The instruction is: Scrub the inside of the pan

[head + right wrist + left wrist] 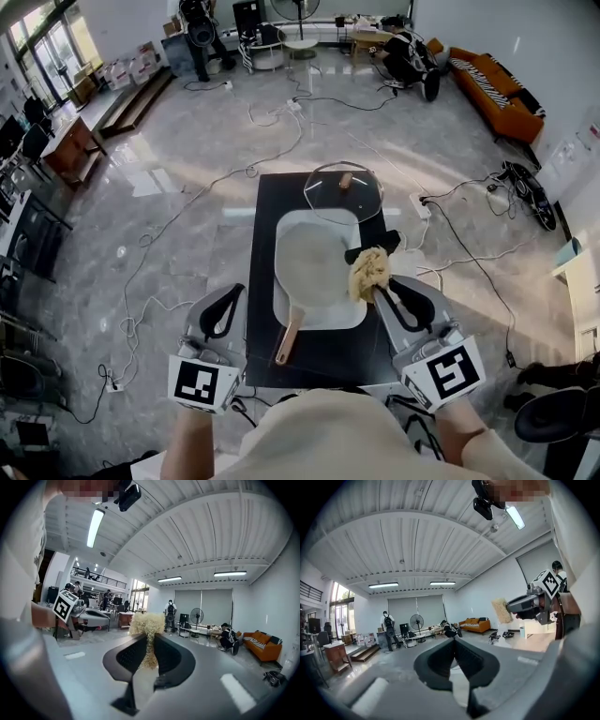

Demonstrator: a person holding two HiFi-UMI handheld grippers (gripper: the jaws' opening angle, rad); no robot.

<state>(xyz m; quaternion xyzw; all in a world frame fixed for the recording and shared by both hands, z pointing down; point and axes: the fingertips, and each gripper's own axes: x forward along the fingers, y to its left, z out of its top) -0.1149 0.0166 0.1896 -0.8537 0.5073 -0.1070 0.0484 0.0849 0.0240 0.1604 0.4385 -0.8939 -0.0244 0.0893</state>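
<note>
A white pan [314, 267] with a wooden handle [286, 344] lies on the black table [281, 202], the handle towards me. My right gripper [379, 287] is shut on a straw-coloured fibrous scrubber [369, 272] that hangs over the pan's right rim. The right gripper view shows the scrubber [147, 626] pinched between the jaws of that gripper [149, 644]. My left gripper [233, 291] hovers at the table's front left edge, left of the handle. In its own view the left gripper [453, 643] is shut with nothing between the jaws.
A glass lid [344, 192] with a knob rests at the table's far end, behind the pan. A small black object [377, 246] lies at the pan's right rim. Cables cross the floor around the table. An orange sofa [495, 89] stands far right.
</note>
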